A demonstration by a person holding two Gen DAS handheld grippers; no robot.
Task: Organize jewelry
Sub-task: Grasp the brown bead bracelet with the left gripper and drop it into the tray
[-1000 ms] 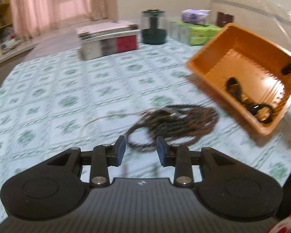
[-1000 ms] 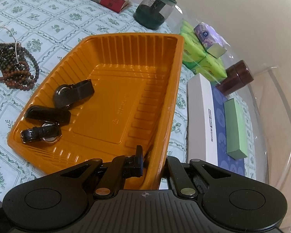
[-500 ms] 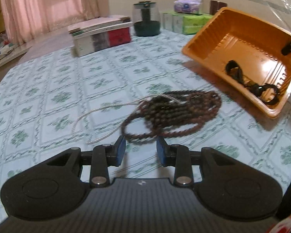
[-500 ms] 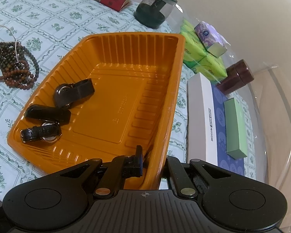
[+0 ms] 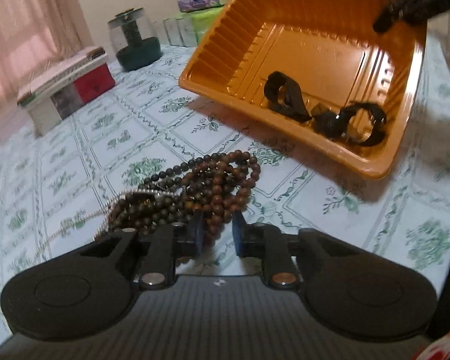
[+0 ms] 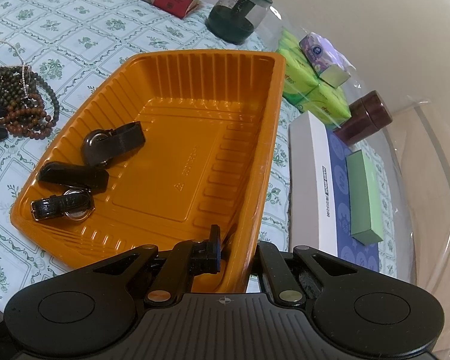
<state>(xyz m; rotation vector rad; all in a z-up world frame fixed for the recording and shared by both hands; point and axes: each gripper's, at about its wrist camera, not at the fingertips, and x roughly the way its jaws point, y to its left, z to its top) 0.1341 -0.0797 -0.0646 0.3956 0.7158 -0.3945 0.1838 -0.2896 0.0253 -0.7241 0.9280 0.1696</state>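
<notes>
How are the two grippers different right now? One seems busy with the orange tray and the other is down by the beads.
The right gripper is shut on the orange tray's rim and holds it tilted; the left gripper is open and holds nothing. The right one has one finger inside the tray wall and one outside; the left one has its fingers set on either side of a strand of the bead pile lying on the tablecloth. Both are black, two-fingered and hand-held.

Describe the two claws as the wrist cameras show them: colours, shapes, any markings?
Both look alike. The left claw has matte black arms with round disc-shaped lobes, silver pivot pins, a ribbed black body with a small white centre mark, and blue pads on its fingers. The right claw shares the black lobes, ribbed body and crosshair mark, with brass and silver pins. No cables or sleeves show.
</notes>
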